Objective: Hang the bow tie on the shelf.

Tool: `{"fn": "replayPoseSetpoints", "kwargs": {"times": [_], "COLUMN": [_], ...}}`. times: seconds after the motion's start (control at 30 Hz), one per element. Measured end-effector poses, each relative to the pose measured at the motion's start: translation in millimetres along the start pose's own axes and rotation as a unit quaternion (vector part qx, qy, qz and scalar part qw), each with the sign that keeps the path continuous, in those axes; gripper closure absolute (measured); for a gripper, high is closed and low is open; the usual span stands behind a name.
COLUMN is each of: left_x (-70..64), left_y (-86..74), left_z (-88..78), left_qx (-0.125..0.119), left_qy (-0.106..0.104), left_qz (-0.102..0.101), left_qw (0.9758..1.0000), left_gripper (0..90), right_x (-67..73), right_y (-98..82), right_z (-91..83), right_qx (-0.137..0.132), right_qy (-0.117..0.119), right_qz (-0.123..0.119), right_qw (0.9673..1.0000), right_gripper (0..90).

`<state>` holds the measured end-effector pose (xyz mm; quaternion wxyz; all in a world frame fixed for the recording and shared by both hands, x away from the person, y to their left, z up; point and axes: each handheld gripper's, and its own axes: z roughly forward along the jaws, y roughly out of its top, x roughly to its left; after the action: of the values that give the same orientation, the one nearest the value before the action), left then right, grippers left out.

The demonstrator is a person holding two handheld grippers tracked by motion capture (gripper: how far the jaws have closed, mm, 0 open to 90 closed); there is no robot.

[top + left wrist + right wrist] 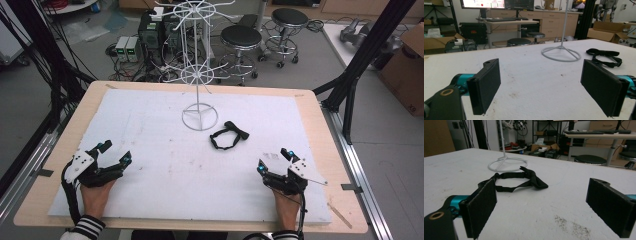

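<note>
I hold the left gripper (115, 152) and right gripper (273, 159) spread wide, empty, low over the tabletop (150, 150); black bow tie (229, 135) beside white wire stand (199, 75).

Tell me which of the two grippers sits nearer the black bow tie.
The right gripper. The bow tie lies on the white mat right of centre, just ahead of that gripper's open jaws, while the left gripper rests far across the mat near the left edge.

Each hand-held gripper, left (114, 153) and right (274, 159), is black with flat rectangular jaws, teal fittings at the jaw bases, a grey three-cornered plate on top and a trailing black cable. Both sleeves (88, 227) are black-and-white striped.
</note>
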<state>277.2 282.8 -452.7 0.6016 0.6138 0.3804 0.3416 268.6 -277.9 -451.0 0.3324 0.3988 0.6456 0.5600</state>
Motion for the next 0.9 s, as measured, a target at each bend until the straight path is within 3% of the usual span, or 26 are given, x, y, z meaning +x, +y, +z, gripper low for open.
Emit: {"fn": "replayPoseSetpoints", "kwargs": {"times": [0.9], "left_x": [0.0], "left_y": [0.5], "left_z": [1.3], "left_qx": [0.007], "left_qy": [-0.002], "left_qz": [0.001], "left_qw": [1.0], "left_gripper": [16.9], "right_x": [0.4], "right_y": [0.3], "right_z": [0.2], "right_qx": [0.001], "right_qy": [-0.001], "right_qz": [0.0], "right_qw": [1.0], "right_gripper": [8.8]}}
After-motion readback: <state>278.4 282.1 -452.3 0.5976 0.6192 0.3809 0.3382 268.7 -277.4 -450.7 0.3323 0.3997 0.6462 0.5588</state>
